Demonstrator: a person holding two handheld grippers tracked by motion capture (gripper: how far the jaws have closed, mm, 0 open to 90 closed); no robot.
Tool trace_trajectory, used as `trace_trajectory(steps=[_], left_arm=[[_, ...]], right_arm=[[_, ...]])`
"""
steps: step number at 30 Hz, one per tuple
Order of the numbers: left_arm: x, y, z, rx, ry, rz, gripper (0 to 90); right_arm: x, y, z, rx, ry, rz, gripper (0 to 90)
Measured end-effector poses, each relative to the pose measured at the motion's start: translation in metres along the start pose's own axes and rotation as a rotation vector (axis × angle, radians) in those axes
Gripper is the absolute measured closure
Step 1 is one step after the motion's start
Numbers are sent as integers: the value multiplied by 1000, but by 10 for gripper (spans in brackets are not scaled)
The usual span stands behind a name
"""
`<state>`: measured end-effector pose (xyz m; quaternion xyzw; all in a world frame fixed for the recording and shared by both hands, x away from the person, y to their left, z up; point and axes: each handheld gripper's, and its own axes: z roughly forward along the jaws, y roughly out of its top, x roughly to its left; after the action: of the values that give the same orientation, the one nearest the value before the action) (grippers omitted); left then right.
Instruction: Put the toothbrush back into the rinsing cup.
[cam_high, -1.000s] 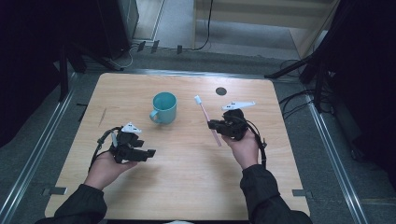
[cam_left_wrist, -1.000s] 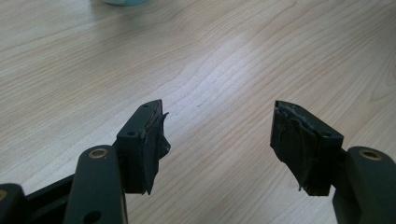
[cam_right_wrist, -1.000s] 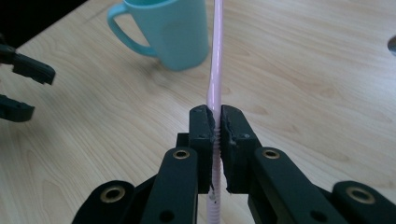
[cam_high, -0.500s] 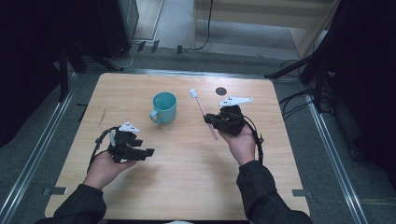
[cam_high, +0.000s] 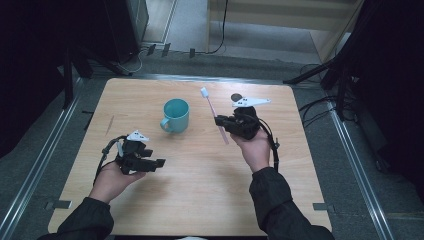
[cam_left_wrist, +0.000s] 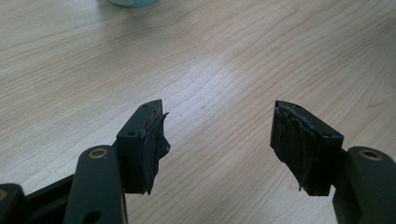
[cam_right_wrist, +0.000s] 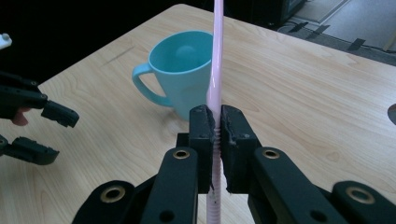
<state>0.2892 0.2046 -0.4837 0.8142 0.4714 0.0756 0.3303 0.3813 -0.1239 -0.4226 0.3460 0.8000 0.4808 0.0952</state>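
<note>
— Looking at the right gripper (cam_right_wrist: 215, 135), what does it have?

— It holds a toothbrush (cam_high: 214, 116). Its two black jaws are pressed together on the handle, with almost no gap, and the pads squeeze the ribbed part of the handle low down. The toothbrush is thin and pale pink, the shaft is smooth and a little shiny, and the head at the far end is white. In the right gripper view the handle stands straight up between the jaws, and a short piece of it comes out below them.

— Where is the toothbrush compared with the cup?

— The cup (cam_high: 175, 115) is teal, with one handle, and it stands upright on the wooden worktop (cam_high: 200, 200). In the high view the toothbrush is just to the right of the cup, not touching it. The white head is beyond the cup, toward the far edge of the worktop, and the pink end is on the near side of it. The toothbrush looks lifted off the worktop, but how high I cannot tell.

— And the left gripper (cam_left_wrist: 217, 140)?

— It is open. The jaws stand wide apart and between them is only bare wood. In the high view it lies on the near side of the cup and to the left, well apart from it, and the left hand (cam_high: 112, 177) carries it low over the worktop.

— Anything else near the cup?

— A small dark round mark (cam_high: 236, 96) on the worktop, to the right of the cup, beyond the right gripper.
</note>
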Motion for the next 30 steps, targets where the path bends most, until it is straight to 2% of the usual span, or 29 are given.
trace_trajectory(steps=[4, 11, 17, 23, 30], left_arm=[[0, 0, 0, 0, -3, -1, 350], [0, 0, 0, -2, -4, -2, 350], [0, 0, 0, -5, -3, -6, 350], [0, 0, 0, -7, -3, -7, 350], [0, 0, -1, -9, -4, -7, 350]], right_arm=[[2, 1, 1, -37, 17, 11, 843], [6, 5, -1, -116, 34, -1, 843], [14, 11, -4, -195, 30, -49, 843], [20, 18, -4, -241, 32, -89, 843], [25, 24, 1, -277, 40, -93, 843]])
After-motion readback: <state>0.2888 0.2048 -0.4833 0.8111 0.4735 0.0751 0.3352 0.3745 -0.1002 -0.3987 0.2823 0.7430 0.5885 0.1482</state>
